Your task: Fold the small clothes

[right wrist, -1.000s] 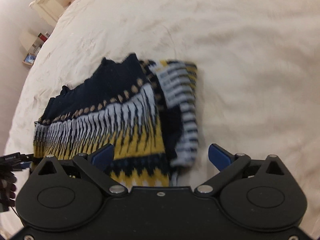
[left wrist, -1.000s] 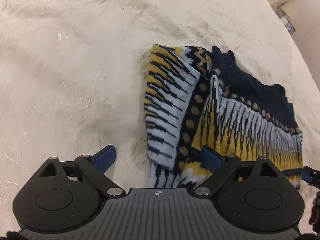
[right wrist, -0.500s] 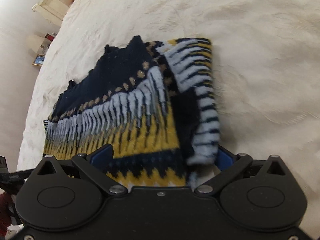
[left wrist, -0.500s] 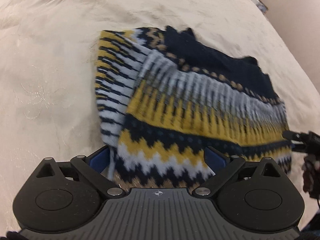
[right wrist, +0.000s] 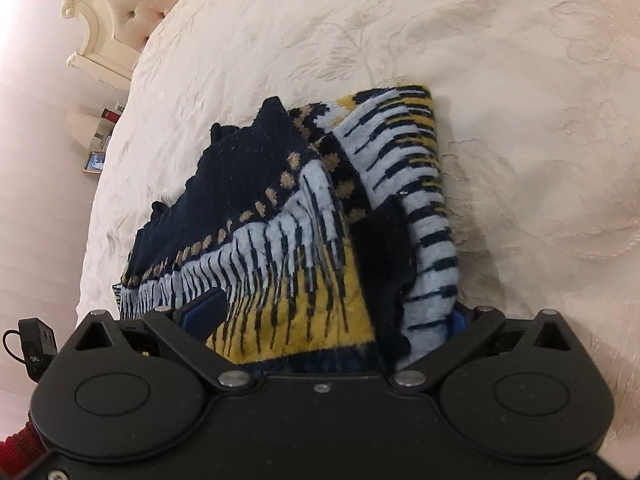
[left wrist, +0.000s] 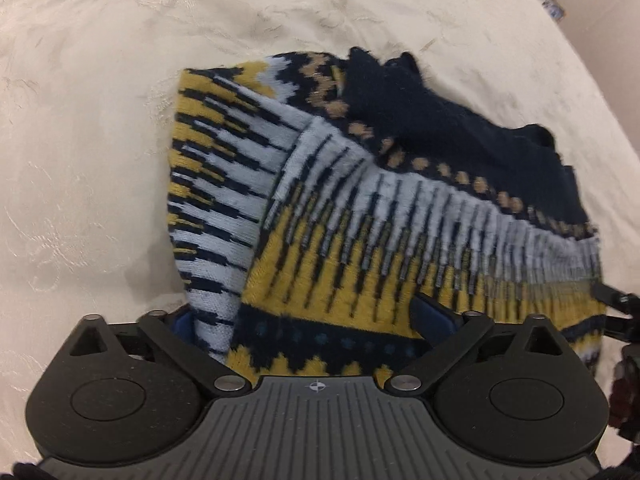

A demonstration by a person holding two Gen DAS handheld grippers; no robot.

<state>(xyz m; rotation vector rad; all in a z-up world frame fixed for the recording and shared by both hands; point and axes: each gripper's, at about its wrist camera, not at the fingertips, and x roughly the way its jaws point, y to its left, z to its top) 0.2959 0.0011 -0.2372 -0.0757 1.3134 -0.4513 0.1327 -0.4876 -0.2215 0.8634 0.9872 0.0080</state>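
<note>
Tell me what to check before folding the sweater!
1. Knitted sweater lies on the bedspread: ok.
2. Striped sleeve is folded in along the body: ok.
3. Left gripper straddles the near hem, with fabric between jaws that have just been closing: ok.
4. Right gripper straddles the near hem, with fabric between its jaws: ok.
5. Pads are pinching the fabric firmly: cannot tell.

Both tongs (left wrist: 308, 320) (right wrist: 332, 312) now straddle the sweater's (left wrist: 400, 240) near hem.
</note>
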